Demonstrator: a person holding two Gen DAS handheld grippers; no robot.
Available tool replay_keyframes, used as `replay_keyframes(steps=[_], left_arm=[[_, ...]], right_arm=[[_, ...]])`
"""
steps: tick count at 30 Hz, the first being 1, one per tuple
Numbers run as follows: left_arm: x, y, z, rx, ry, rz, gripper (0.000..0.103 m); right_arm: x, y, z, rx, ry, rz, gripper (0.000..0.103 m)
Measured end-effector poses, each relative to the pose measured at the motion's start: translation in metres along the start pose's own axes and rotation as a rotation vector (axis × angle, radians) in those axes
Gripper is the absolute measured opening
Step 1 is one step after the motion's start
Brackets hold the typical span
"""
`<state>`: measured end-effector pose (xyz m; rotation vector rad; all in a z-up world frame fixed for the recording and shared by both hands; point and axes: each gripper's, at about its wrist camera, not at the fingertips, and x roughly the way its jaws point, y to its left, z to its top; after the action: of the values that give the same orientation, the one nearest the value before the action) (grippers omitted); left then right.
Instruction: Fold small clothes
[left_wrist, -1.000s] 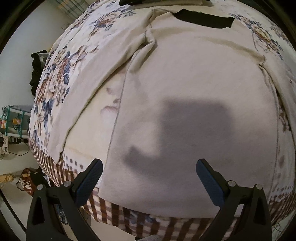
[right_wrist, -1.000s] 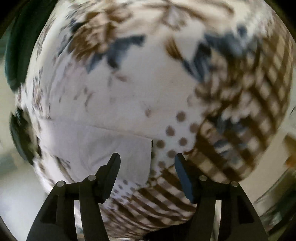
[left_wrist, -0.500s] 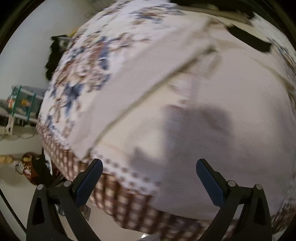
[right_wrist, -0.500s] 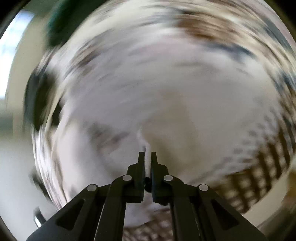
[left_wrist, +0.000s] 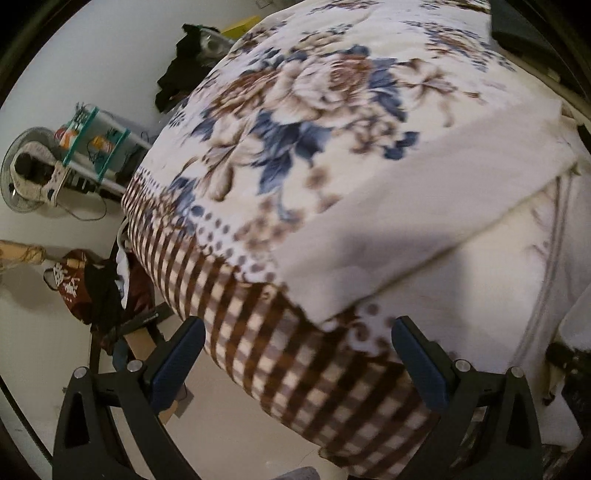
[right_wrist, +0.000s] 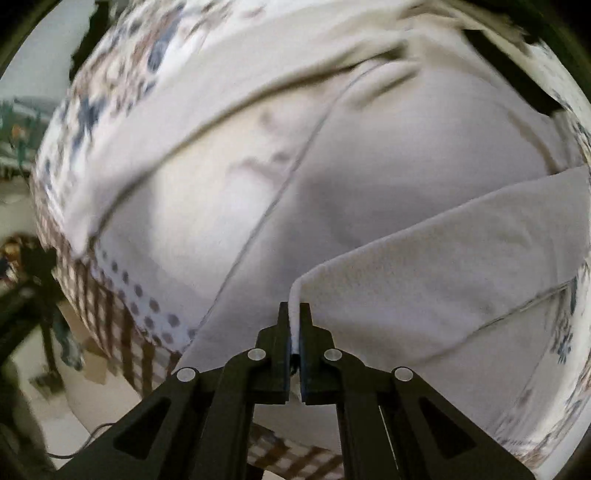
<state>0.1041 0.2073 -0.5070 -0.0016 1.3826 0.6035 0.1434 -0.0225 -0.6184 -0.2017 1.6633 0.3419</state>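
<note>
A cream long-sleeved top (right_wrist: 388, 155) lies flat on a flowered bedspread (left_wrist: 314, 99). In the right wrist view my right gripper (right_wrist: 294, 314) is shut on the end of the right sleeve (right_wrist: 443, 266) and holds it over the body of the top. The left sleeve (left_wrist: 406, 206) lies stretched out on the bedspread in the left wrist view. My left gripper (left_wrist: 295, 354) is open and empty, just in front of that sleeve's cuff end (left_wrist: 325, 295) at the bed's edge.
The bed's checked edge (left_wrist: 295, 350) drops to the floor. Beside the bed stand a fan (left_wrist: 26, 173), a green rack (left_wrist: 99, 144) and a red bag (left_wrist: 74, 284). Dark clothes (left_wrist: 184, 66) lie at the far side.
My right gripper shut on the right sleeve end and swung it in over the top's body. My left gripper moved left from the hem to the left sleeve's cuff, still open.
</note>
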Motion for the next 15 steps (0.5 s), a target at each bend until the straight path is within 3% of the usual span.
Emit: replay_keyframes(steps=[4,7,8,10,12,15], left_arm=[[0.013,0.016,-0.003,-0.030,0.023,-0.008,0.103],[0.021,0.028,-0.004,-0.071,0.052,-0.023,0.103],[0.023,0.033,-0.004,-0.087,0.058,-0.031,0.103],[0.027,0.044,-0.003,-0.126,0.075,-0.060,0.103],[0.031,0.053,-0.002,-0.162,0.091,-0.093,0.103],[0.041,0.065,0.001,-0.221,0.120,-0.156,0.103]], right_arm=[[0.007,0.014,-0.005,-0.005,0.014,-0.024,0.003],[0.007,0.025,-0.012,0.044,0.040,0.059,0.009],[0.008,0.017,-0.013,0.079,0.060,0.141,0.014],[-0.002,-0.007,-0.015,0.154,0.068,0.287,0.046],[-0.016,-0.038,-0.027,0.269,0.013,0.363,0.055],[-0.024,-0.080,-0.040,0.411,-0.010,0.371,0.056]])
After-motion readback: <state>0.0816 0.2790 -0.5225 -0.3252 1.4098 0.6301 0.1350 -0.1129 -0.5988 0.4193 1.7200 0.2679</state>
